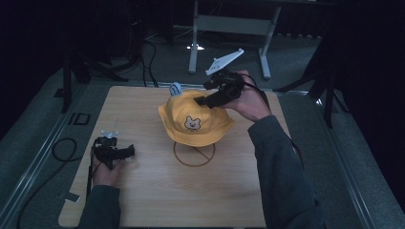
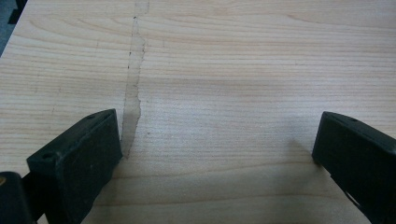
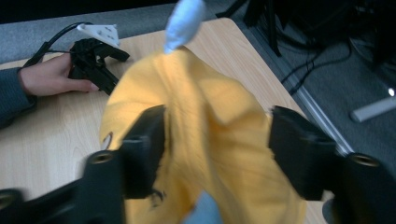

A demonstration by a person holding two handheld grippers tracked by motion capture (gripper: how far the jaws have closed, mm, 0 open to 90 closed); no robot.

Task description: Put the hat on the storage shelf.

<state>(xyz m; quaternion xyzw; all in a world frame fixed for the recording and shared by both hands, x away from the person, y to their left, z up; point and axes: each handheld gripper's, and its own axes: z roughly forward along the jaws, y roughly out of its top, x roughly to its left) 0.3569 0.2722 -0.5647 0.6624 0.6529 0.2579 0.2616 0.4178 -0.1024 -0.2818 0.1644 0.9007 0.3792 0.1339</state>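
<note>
Yellow bucket hat [image 1: 195,119] is sitting on a wire stand [image 1: 193,155]; the right gripper [image 1: 203,100], jaws wide, is straddling its crown at 1 o'clock. Next: closing on fabric. The left gripper [image 1: 130,151] is resting wide-jawed at 8 o'clock.

A lab — black curtains [image 1: 43,28], floor cables [image 1: 150,62].

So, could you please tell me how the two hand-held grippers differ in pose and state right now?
The left hand-held gripper rests low on the table, jaws wide apart over bare wood. The right hand-held gripper is raised at the yellow hat, jaws open with hat fabric between them. Both are black, and each is held in a hand.
</note>
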